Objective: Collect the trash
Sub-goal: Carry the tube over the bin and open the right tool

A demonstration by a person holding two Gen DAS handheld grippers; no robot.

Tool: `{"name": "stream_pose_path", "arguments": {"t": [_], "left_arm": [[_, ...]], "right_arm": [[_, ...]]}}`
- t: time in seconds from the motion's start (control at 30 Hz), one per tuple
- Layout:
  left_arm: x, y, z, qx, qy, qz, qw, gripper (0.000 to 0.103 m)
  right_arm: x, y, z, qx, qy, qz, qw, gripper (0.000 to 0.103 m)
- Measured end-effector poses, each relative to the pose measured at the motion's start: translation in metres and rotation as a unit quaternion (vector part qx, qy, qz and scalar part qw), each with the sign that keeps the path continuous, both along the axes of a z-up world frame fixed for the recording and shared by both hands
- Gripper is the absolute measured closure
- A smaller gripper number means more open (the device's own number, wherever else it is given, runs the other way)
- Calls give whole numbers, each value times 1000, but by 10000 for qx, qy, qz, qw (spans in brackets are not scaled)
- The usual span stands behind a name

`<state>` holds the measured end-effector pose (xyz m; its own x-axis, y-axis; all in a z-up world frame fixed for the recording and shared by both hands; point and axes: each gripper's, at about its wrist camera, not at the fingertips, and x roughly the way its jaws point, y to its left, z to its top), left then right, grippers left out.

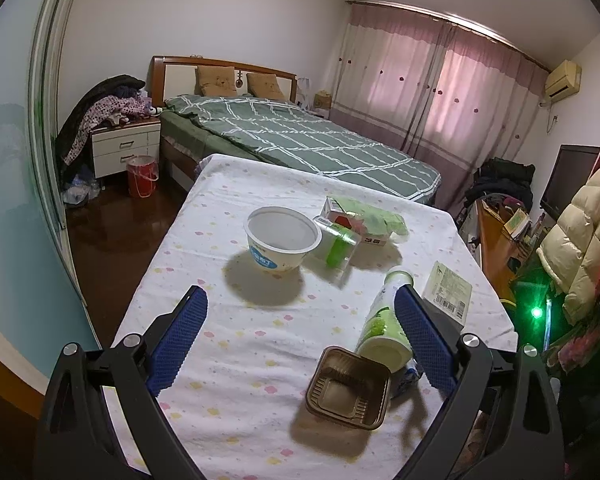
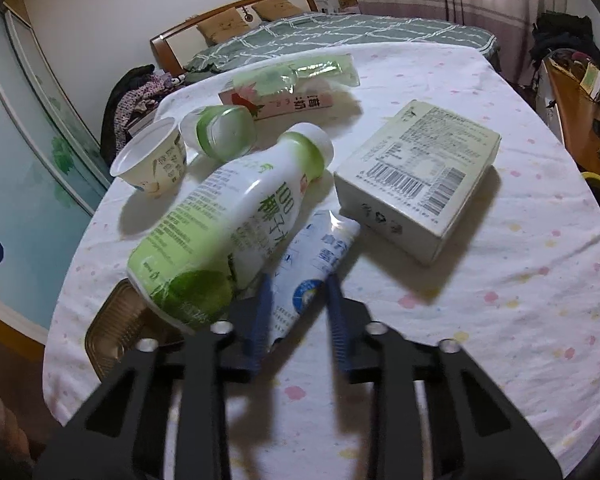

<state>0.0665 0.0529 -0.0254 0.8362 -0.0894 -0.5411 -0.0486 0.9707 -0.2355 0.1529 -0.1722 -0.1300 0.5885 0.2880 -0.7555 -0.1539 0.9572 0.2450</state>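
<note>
Trash lies scattered on the cloth-covered worktop (image 1: 228, 352): a white-and-blue pouch (image 2: 312, 268) sits between the right gripper's (image 2: 296, 284) fingers, which are narrowed around it, touching or nearly so. A green-and-white bottle (image 2: 236, 216) lies on its side just left of the pouch, over a brown tray (image 1: 348, 388). Beyond are a carton (image 2: 416, 176) and a cup (image 1: 280, 240). The left gripper (image 1: 300, 312) hangs wide open, holding nothing.

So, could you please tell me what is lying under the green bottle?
The bottle lies tilted over a blue-white pouch, which the right gripper has between its fingers, and its base overlaps a brown tray. The covered parts of both are hidden.
</note>
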Motion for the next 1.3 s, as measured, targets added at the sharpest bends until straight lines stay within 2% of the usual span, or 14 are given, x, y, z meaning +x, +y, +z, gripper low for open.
{"name": "stream_pose_path", "arguments": {"t": [0.07, 0.2, 0.47, 0.7, 0.9, 1.03, 1.23, 1.3], "left_arm": [[-1, -1, 0, 13, -8, -9, 10000, 10], [-1, -4, 1, 17, -17, -34, 10000, 10], [2, -19, -4, 63, 65, -226, 9997, 10], [6, -34, -14, 91, 223, -448, 9987, 10], [10, -42, -20, 112, 330, -555, 9979, 10], [15, -44, -24, 124, 401, -572, 9975, 10], [20, -49, -31, 170, 508, -630, 9966, 10], [21, -51, -32, 188, 541, -649, 9962, 10]], "right_arm": [[-2, -4, 4, 78, -59, -24, 9999, 88], [-7, -9, 11, 127, -165, -29, 9998, 97], [-21, -18, 35, 199, -536, 5, 9984, 98], [-19, -73, 49, 162, -847, -777, 9932, 98], [-13, -158, 54, -12, -1007, -1967, 9753, 98], [-6, -214, 50, -194, -948, -2767, 9561, 98], [10, -265, 35, -333, -666, -3491, 9341, 98], [16, -275, 31, -396, -578, -3675, 9274, 95]]}}
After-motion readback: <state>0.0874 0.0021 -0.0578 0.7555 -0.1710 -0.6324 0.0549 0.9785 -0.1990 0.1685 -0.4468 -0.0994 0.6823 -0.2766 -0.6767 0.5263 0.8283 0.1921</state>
